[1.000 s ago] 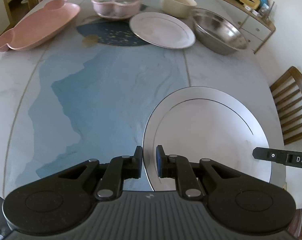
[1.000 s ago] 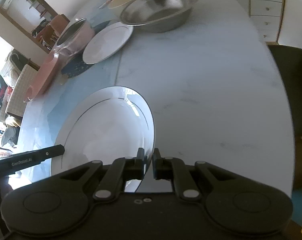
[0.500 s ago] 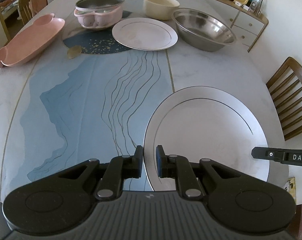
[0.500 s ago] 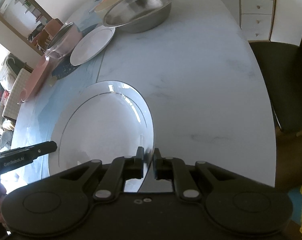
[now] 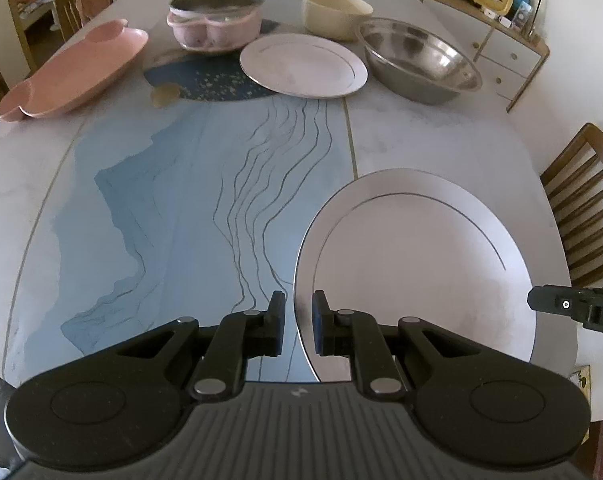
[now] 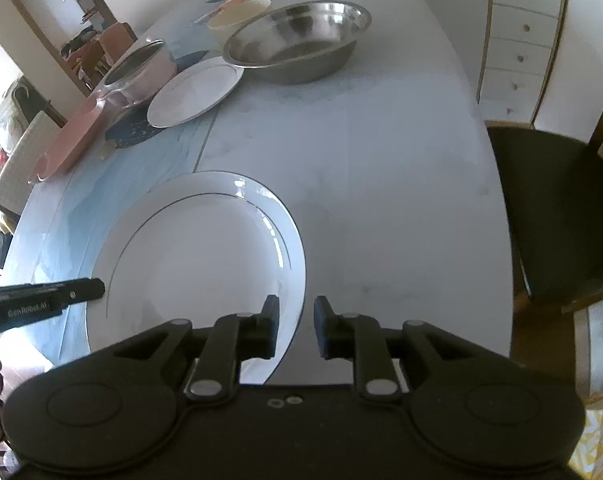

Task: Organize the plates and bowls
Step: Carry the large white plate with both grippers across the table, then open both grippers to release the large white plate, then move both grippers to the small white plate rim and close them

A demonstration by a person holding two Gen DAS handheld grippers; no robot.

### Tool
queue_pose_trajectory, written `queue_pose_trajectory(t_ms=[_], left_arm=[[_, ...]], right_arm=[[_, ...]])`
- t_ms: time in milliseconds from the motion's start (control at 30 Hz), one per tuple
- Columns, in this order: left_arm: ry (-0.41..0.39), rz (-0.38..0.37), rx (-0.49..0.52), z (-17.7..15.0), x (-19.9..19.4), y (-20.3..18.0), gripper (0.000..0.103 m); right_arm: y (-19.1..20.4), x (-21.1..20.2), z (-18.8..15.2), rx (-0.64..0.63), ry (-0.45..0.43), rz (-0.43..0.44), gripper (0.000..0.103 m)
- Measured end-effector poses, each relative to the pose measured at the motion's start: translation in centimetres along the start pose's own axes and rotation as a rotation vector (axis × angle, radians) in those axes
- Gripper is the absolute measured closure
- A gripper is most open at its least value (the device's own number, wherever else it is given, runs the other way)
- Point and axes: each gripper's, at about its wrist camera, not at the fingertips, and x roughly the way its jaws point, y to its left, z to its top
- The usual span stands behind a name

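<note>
A large white plate [image 5: 417, 264] with a thin grey ring lies near the table's front right edge; it also shows in the right wrist view [image 6: 197, 264]. My left gripper [image 5: 297, 322] straddles its left rim with a narrow gap. My right gripper [image 6: 295, 326] straddles its right rim, jaws slightly apart. A smaller white plate [image 5: 303, 65], a steel bowl [image 5: 419, 60], a cream bowl [image 5: 335, 9], a pink lidded pot [image 5: 215, 16] and a pink platter [image 5: 75, 72] sit at the far end.
The table [image 5: 161, 184] has a blue wavy pattern. A wooden chair [image 5: 585, 208] stands at the right edge. A dark chair seat [image 6: 557, 216] and a white drawer unit [image 6: 517, 40] stand beyond the table's right side.
My right gripper has opened from a shut grip on the large plate's rim. The plate and both grippers have drawn back from the far dishes. The left jaws keep the same narrow gap.
</note>
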Motion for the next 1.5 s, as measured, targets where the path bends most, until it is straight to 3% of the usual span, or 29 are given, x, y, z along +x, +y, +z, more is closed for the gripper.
queue_pose_trajectory(t_ms=[567,767,900,1033,1167,1267,1500], left_arm=[[-0.107,0.022,-0.037,0.0,-3.8,-1.1,0.089],[-0.159,0.001,-0.043,0.6,-5.2,-1.6,0.069],[-0.189,0.002,-0.041,1.5,-5.6,-1.5,0.045],[-0.211,0.002,-0.004,3.1,-5.5,-1.1,0.044],[-0.228,-0.008,0.015,5.2,-4.9,-0.1,0.029],[-0.237,-0.012,0.026,7.0,-4.3,0.9,0.027],[-0.219,-0.024,0.059,11.7,-1.4,3.5,0.027]], right_arm=[[1.4,-3.6,0.9,-0.118,-0.085,0.0,0.064],[2.1,-4.6,1.7,-0.152,-0.116,0.011,0.054],[2.6,-4.8,2.6,-0.169,-0.136,0.015,0.049],[3.3,-4.5,4.2,-0.167,-0.165,0.007,0.036],[4.3,-3.9,6.2,-0.16,-0.194,-0.011,0.022],[5.2,-3.0,7.7,-0.155,-0.212,-0.028,0.014],[7.0,0.1,11.1,-0.096,-0.211,-0.036,0.009]])
